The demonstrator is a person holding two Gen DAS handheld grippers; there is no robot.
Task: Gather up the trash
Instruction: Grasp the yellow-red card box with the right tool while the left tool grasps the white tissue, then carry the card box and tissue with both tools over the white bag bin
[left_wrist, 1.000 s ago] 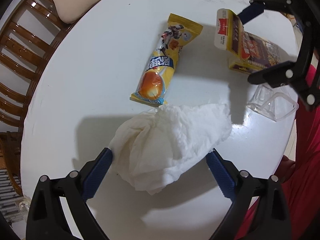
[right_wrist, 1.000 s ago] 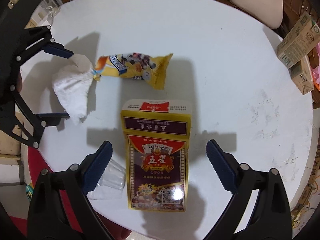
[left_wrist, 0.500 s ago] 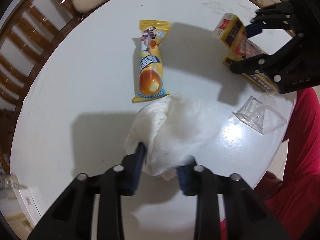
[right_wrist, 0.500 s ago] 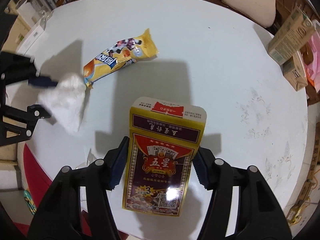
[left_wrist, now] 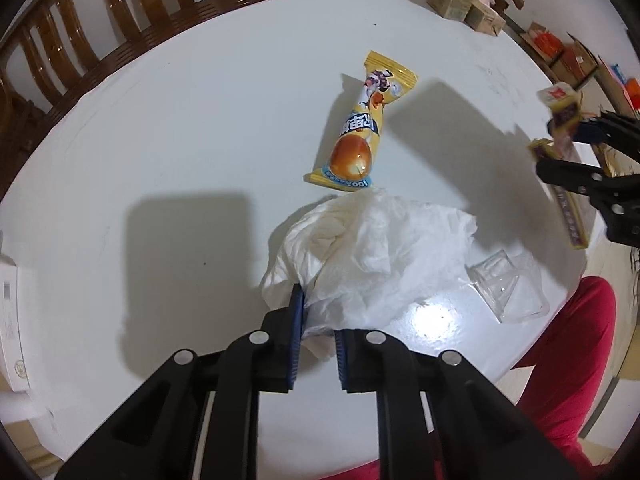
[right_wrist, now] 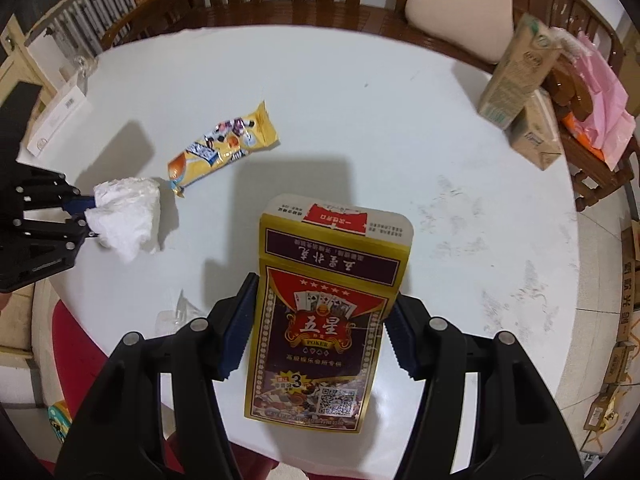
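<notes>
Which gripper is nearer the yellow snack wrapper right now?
Left. The left gripper is shut on the tissue, whose far edge nearly touches the yellow snack wrapper. The right gripper clamps the card box, farther off across bare table.

Bright overhead light; glare spot on white table (left_wrist: 120,160) near crumpled tissue (left_wrist: 380,248). Hard dark shadows on table. Fisheye bends, darkens edges. Card box (right_wrist: 332,312) slightly blurred.

A crumpled white paper tissue (left_wrist: 372,248) lies just beside the yellow plastic snack wrapper (left_wrist: 362,136). Right of the wrapper, a gold-and-purple playing-card box (right_wrist: 328,312) hangs tilted; a clear plastic cup (left_wrist: 506,288) lies tipped near the tissue.
</notes>
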